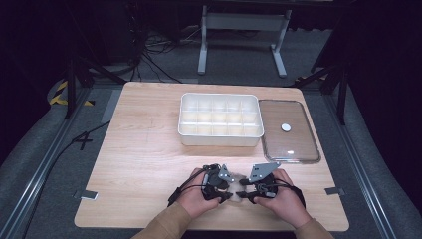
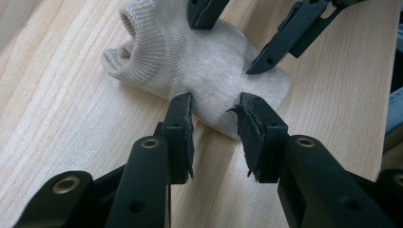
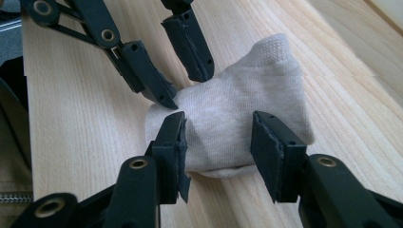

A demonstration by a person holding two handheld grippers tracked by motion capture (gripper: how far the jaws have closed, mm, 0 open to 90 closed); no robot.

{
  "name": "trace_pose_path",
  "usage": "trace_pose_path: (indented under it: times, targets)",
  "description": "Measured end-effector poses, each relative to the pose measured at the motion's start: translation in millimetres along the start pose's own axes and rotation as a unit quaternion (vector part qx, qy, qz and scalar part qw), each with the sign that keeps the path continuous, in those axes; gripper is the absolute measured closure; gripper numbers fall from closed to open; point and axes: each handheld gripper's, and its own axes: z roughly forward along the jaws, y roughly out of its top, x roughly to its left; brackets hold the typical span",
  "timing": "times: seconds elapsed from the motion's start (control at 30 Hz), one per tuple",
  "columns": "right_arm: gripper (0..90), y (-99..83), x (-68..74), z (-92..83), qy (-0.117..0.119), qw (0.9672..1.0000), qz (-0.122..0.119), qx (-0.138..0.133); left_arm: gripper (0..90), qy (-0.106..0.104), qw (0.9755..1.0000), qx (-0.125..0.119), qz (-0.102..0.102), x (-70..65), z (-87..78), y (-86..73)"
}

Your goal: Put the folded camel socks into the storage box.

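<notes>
Two hand-held grippers, left hand-held gripper [image 2: 215,121] and right hand-held gripper [image 3: 218,137], part-open astride a folded beige sock [image 3: 237,123] flat on the tabletop [image 1: 144,149], pads not pressing; folding seemingly done, stowing into the compartment box [image 1: 220,139] apparently left.

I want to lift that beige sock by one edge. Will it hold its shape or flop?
The sock looks like soft knit, already bunched and folded on the table, so it would probably droop. It seems light and, lying flat, unlikely to roll. The ribbed cuff should give the pads some grip.
</notes>
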Motion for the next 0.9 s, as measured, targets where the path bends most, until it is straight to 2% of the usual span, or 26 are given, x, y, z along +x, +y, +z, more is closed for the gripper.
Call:
trace_pose_path:
  times: [0.17,0.2,0.23,0.27,0.3,0.37,0.47,0.6,0.63,0.77,0.9]
  targets:
    - [55.8,2.9,1.5,-3.9,-0.004,0.9999,0.009,-0.001,65.5,0.002,1.0,0.002,-0.001,-0.1,0.5,0.1]
    - [55.7,3.8,1.8,-5.6,-0.007,0.9999,0.013,-0.005,65.4,0.003,1.0,0.003,-0.001,0.0,0.6,0.1]
    - [54.6,5.4,1.7,-9.1,-0.01,0.9993,0.03,-0.023,65.5,0.002,1.0,0.006,0.0,0.3,0.3,0.3]
    - [54.6,5.4,1.7,-9.1,-0.01,0.9993,0.03,-0.023,65.5,0.003,1.0,0.007,0.0,0.4,0.3,0.3]
    - [54.1,6.3,1.4,-11.0,-0.013,0.9986,0.039,-0.034,65.7,0.004,1.0,0.007,-0.002,0.3,0.3,0.3]
    - [51.3,9.3,1.3,-16.5,-0.035,0.9946,0.071,-0.067,66.0,0.004,1.0,0.006,-0.002,0.0,0.8,0.4]
    - [49.8,10.1,1.2,-17.1,-0.054,0.9921,0.087,-0.073,66.1,0.005,1.0,0.005,0.0,-0.6,0.9,0.6]
    - [47.3,6.6,-1.1,-12.8,-0.087,0.9892,0.103,-0.058,66.2,0.003,1.0,0.007,0.0,-0.9,0.4,1.0]
    - [46.4,5.1,-2.4,-11.1,-0.089,0.9886,0.11,-0.052,66.2,0.002,1.0,0.006,0.0,-1.1,0.5,1.0]
    - [46.2,-0.6,-6.3,-2.0,-0.079,0.99,0.116,-0.012,66.1,0.003,1.0,0.007,0.001,-1.6,1.2,1.3]
    - [46.6,-1.8,-9.0,2.2,-0.07,0.9888,0.132,-0.001,65.6,0.004,1.0,0.008,-0.001,-2.4,2.0,1.4]
